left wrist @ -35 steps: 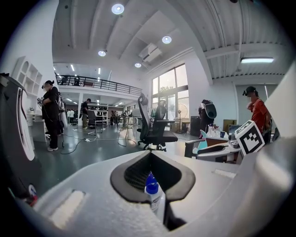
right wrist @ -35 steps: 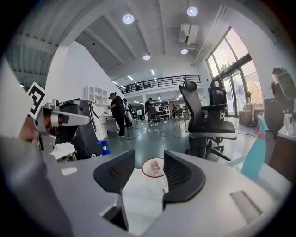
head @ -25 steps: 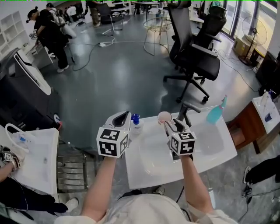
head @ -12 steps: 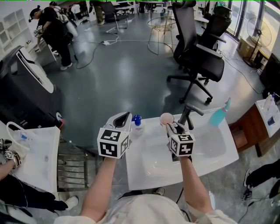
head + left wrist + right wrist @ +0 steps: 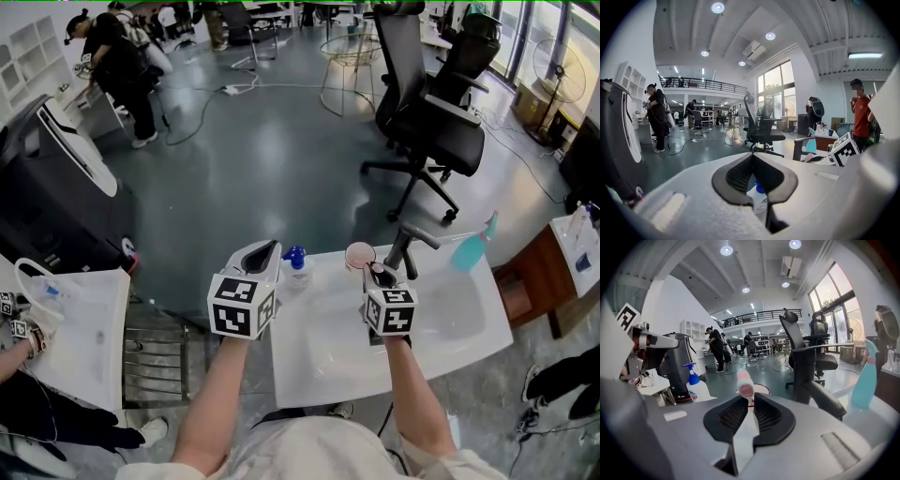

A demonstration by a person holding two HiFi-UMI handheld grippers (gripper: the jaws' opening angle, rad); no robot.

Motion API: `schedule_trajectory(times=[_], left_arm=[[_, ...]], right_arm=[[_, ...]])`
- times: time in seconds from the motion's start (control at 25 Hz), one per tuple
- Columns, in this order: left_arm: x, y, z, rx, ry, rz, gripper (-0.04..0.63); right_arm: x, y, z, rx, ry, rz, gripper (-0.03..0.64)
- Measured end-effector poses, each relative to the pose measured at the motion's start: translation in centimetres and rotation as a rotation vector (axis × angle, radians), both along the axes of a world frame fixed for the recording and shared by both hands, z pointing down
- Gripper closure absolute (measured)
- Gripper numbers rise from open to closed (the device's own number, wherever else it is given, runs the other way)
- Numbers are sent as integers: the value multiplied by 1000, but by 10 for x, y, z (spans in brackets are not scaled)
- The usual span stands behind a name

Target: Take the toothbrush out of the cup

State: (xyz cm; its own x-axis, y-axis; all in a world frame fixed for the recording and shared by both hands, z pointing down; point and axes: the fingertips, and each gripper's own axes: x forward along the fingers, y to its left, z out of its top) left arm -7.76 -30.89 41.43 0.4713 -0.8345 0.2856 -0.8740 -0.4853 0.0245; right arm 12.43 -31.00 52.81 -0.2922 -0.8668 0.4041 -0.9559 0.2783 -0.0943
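Note:
A pink cup (image 5: 359, 253) stands at the far edge of the white basin top (image 5: 328, 361). Out of it sticks a toothbrush with a white handle and a pink head (image 5: 746, 386). My right gripper (image 5: 377, 275) is just on the near side of the cup, and its jaws are closing with the handle between them. In the right gripper view the pads (image 5: 765, 417) press on both sides of the handle and the cup's rim (image 5: 761, 391) shows behind. My left gripper (image 5: 263, 253) hangs at the top's left edge, shut and holding nothing.
A pump bottle with a blue top (image 5: 295, 265) stands left of the cup, straight ahead of the left gripper (image 5: 753, 161). A black angled fitting (image 5: 409, 246) rises right of the cup, and a teal spray bottle (image 5: 472, 246) stands further right. Office chairs (image 5: 427, 122) are on the floor beyond.
The right gripper's jaws have drawn in around the toothbrush handle, and the gripper has sunk slightly by the cup. The left gripper has stayed in place.

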Motion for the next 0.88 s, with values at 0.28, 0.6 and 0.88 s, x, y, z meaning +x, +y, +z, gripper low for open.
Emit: schedule_trajectory(times=[0.28,0.6,0.88], left_arm=[[-5,1,0,-1,1,-9,592],[-6,1,-1,1,2,-13,592],[-2,2,-3,5,5,-7,592]], right_arm=[[-1,-2,-1,7,9,3,583],[3,-3,-6,29,27,10,584],[5,-3,-16,50,31,3,584]])
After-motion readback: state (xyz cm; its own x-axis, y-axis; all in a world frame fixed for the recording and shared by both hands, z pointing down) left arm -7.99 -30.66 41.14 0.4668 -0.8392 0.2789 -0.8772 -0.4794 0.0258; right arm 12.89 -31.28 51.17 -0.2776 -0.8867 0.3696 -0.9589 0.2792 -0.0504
